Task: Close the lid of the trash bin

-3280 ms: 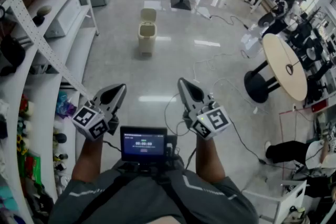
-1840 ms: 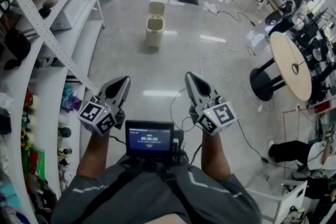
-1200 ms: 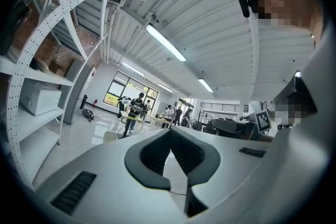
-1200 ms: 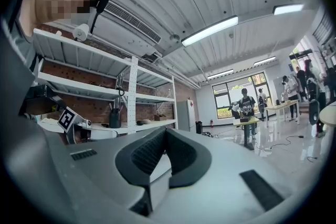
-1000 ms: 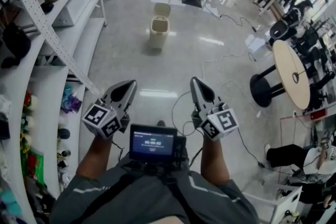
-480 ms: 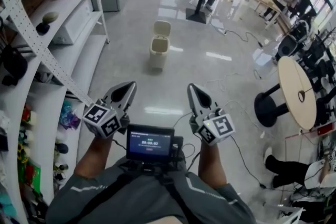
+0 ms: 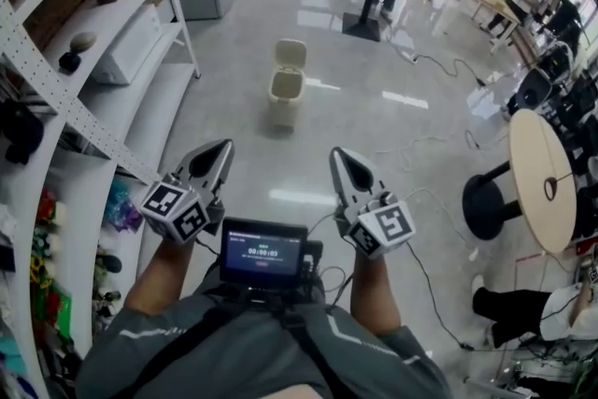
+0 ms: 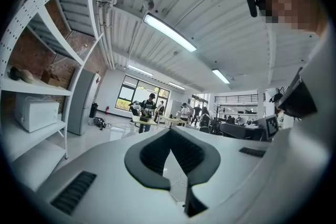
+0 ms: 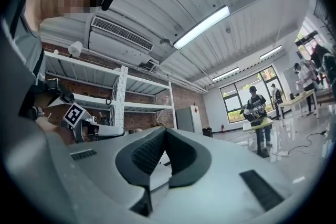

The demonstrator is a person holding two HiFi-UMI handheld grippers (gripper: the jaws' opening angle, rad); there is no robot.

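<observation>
Bin [image 7: 286,93] stands on the glossy floor [image 7: 355,135] well ahead of both pairs of jaws, roughly midway between their lines, its lid [image 7: 291,53] tipped up at the far side and the mouth open. No label can be made out on it.

The left gripper [image 7: 224,145] points forward with its jaws pressed together, nothing between them. The right gripper [image 7: 334,152] does the same, jaws shut tip to tip and empty. Each carries a cube with black-and-white square markers.

Behind the jaws, at the person's chest, a screen [image 7: 263,251] shows a row of digits too small to read surely. Shelves [image 7: 121,51] run left of the left jaws.
</observation>
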